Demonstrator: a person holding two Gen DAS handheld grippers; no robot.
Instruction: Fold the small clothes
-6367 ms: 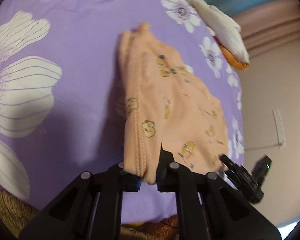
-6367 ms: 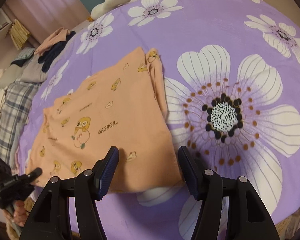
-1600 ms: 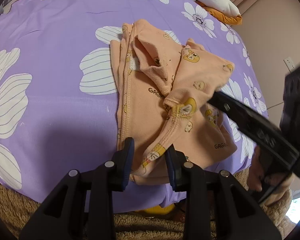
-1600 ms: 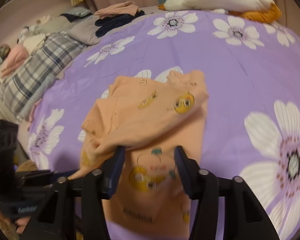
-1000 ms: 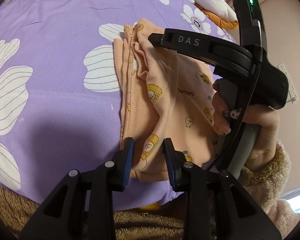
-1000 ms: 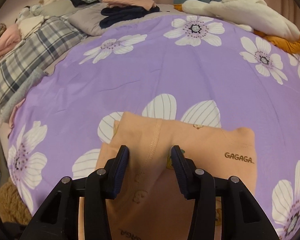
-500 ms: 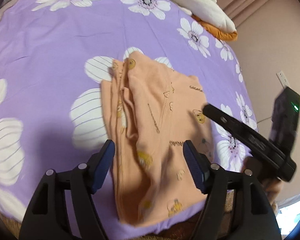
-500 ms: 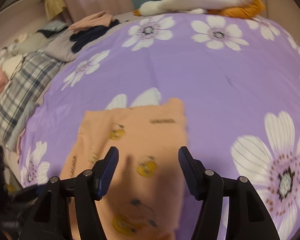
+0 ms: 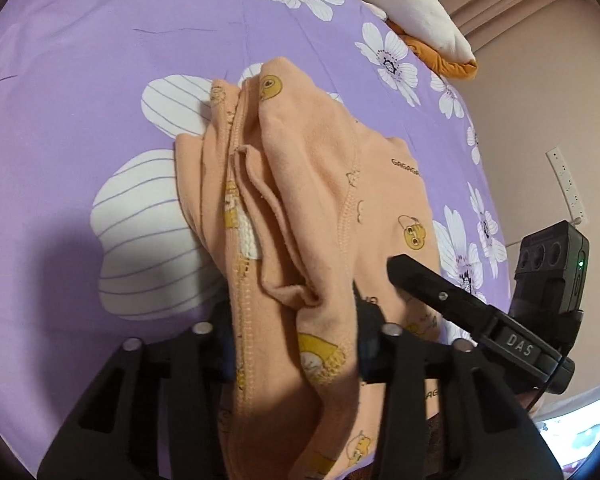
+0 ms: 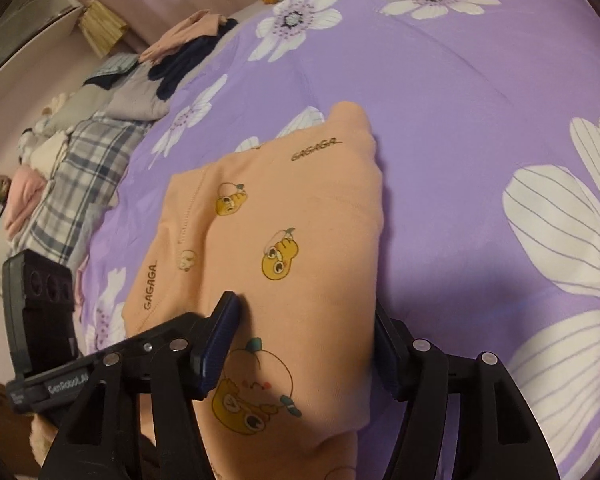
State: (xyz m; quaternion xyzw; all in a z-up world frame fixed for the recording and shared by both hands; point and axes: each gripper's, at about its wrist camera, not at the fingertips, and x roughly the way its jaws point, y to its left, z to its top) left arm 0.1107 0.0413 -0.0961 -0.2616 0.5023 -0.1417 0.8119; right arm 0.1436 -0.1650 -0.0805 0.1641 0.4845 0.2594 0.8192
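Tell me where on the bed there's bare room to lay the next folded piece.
Bare purple sheet beyond and right of the peach garment, up to the white plush. Crowded: clothes pile along the bed's left edge.

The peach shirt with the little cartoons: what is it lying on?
The peach shirt lies on a purple bedsheet printed with white flowers. Whatever is under the folded cloth stays hidden.

The garment point(image 9: 320, 208), a flat spread sheet in the oldest pictures, is now a narrow folded bundle. Half a second ago the left gripper point(image 9: 296, 344) stood wide over it; now its jaws are closing on the bundle's near edge, low in the frame. The right gripper point(image 10: 304, 344) now straddles the lower right corner of the fold, its left jaw tilted. In the left view it sits lower right.
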